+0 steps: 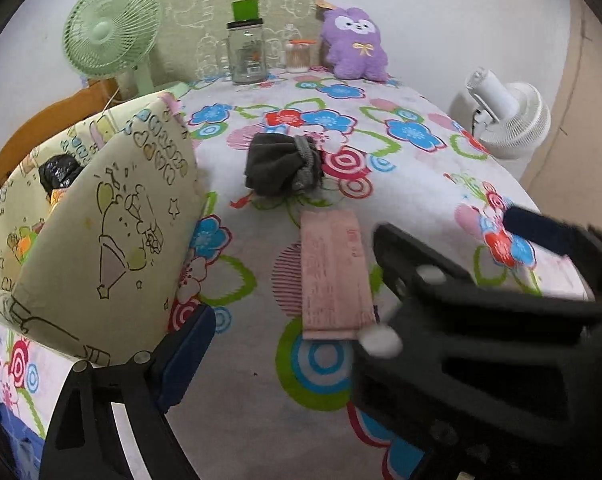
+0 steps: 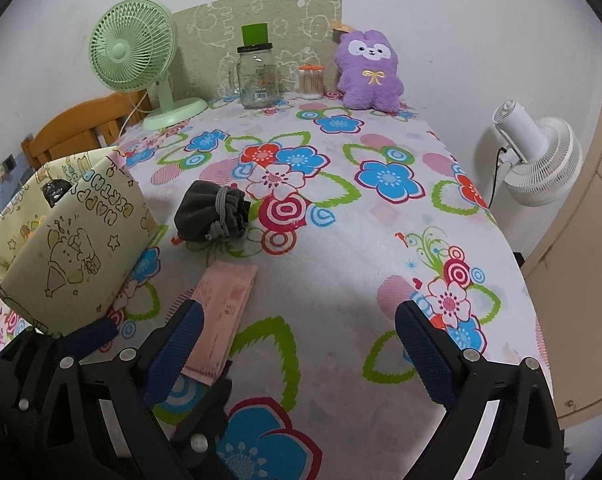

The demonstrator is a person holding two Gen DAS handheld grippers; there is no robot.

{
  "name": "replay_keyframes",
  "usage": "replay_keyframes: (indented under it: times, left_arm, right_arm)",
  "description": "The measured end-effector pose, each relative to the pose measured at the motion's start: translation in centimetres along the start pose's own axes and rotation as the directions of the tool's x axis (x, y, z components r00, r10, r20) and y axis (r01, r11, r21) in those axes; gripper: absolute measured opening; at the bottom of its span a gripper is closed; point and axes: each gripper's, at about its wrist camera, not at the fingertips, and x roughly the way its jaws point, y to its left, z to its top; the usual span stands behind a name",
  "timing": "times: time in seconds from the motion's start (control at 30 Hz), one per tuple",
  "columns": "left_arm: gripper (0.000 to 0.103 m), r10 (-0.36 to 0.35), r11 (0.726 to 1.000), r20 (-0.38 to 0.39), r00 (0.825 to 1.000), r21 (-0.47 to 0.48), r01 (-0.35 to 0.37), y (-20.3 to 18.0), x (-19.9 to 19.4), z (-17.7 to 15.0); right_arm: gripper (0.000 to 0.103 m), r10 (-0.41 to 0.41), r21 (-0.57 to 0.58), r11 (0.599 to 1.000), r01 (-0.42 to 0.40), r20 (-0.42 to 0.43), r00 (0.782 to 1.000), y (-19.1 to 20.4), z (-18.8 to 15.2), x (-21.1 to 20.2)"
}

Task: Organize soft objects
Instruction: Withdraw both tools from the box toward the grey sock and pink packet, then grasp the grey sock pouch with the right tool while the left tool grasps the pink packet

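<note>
Tabletop (image 2: 341,272), floral cloth: soft items remained loose, so sorting looked barely begun. Fabric storage box (image 2: 73,248), cream with cartoon print, stood at the left edge; a black crinkled bag (image 2: 55,192) showed inside, other contents unclear. Purple plush toy (image 2: 369,74) sat at the far edge by the wall, beside a glass jar (image 2: 257,78) that looked empty. Grey drawstring pouch (image 2: 213,216) lay mid-table, just beyond a flat pink packet (image 2: 225,300) near the front edge. Left gripper (image 1: 361,264): jaws wide apart, holding nothing, packet between them untouched. Right gripper (image 2: 301,344): jaws spread, empty, left finger beside the packet.
</note>
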Motion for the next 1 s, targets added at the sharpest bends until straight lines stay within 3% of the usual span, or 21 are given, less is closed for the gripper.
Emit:
replay_keyframes:
  times: [0.2, 0.53, 0.6, 0.77, 1.0]
  left_arm:
    - [0.089, -0.021, 1.0, 0.028, 0.999, -0.021, 0.021, -0.1, 0.2, 0.8]
    - [0.069, -0.048, 0.999, -0.019, 0.999, -0.024, 0.048, -0.9, 2.3, 1.7]
    - [0.065, -0.032, 0.999, -0.012, 0.999, -0.017, 0.031, -1.1, 2.5, 2.0]
    - [0.041, -0.02, 1.0, -0.008, 1.0, -0.015, 0.02, -1.0, 2.9, 2.7]
    - [0.04, -0.009, 0.999, -0.032, 0.999, -0.045, 0.008, -0.6, 3.4, 3.6]
  right_arm:
    - [0.098, -0.001, 0.008, 1.0, 0.001, -0.003, 1.0, -0.3, 0.2, 0.2]
    - [0.098, 0.004, 0.015, 1.0, -0.004, -0.033, 0.999, -1.8, 1.1, 2.1]
    - [0.098, 0.014, 0.015, 1.0, -0.013, -0.043, 0.999, -2.1, 1.1, 2.5]
    - [0.098, 0.034, -0.002, 0.999, -0.034, -0.055, 0.998, -2.1, 1.5, 3.4]
    - [0.098, 0.074, -0.054, 0.996, -0.077, -0.064, 0.995, -1.8, 2.9, 4.4]
